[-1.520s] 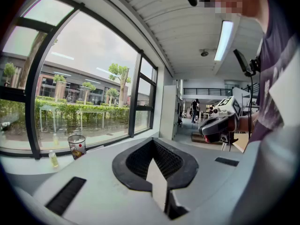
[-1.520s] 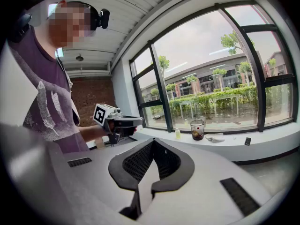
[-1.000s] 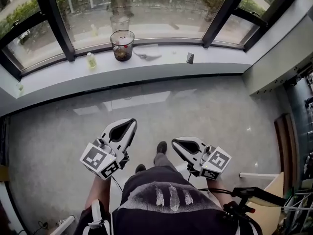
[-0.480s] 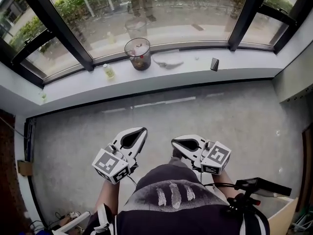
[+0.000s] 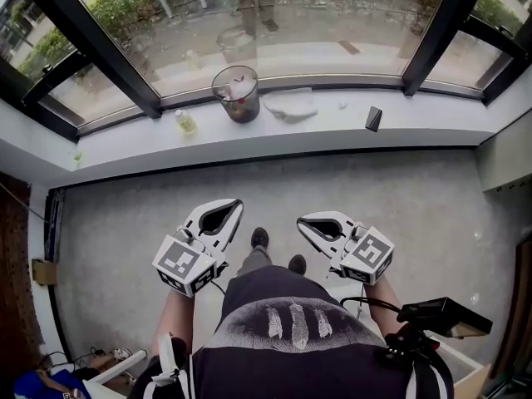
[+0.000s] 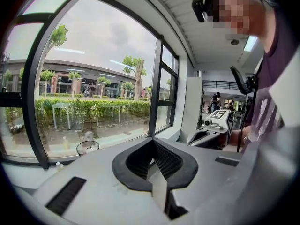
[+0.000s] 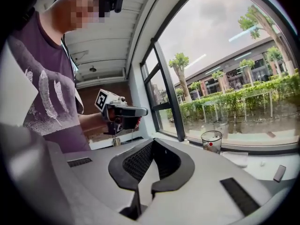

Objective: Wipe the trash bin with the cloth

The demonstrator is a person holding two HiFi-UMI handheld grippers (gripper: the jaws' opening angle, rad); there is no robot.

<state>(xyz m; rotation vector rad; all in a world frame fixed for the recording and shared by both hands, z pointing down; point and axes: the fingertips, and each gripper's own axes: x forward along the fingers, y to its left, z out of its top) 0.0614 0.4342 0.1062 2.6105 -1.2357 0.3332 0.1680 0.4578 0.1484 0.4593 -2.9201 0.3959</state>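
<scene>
Both are sitting closed and empty at lower centre: left gripper (image 5: 235, 206), right gripper (image 5: 304, 223). Trash bin (image 5: 236, 95) is standing on windowsill (image 5: 416, 119), upper centre-left, cloth (image 5: 287, 106) lying just right of it.

The left gripper (image 6: 153, 140) has its jaws together, trash bin (image 6: 87, 147) on windowsill (image 6: 27, 174) beyond.

2 grippers, left gripper (image 5: 235, 206) and right gripper (image 5: 303, 222), 1 clear trash bin (image 5: 235, 94), 1 white cloth (image 5: 287, 106), 1 small bottle (image 5: 184, 122), 1 small dark block (image 5: 374, 118), 1 person (image 5: 283, 331), 2 dark shoes (image 5: 259, 238)
</scene>
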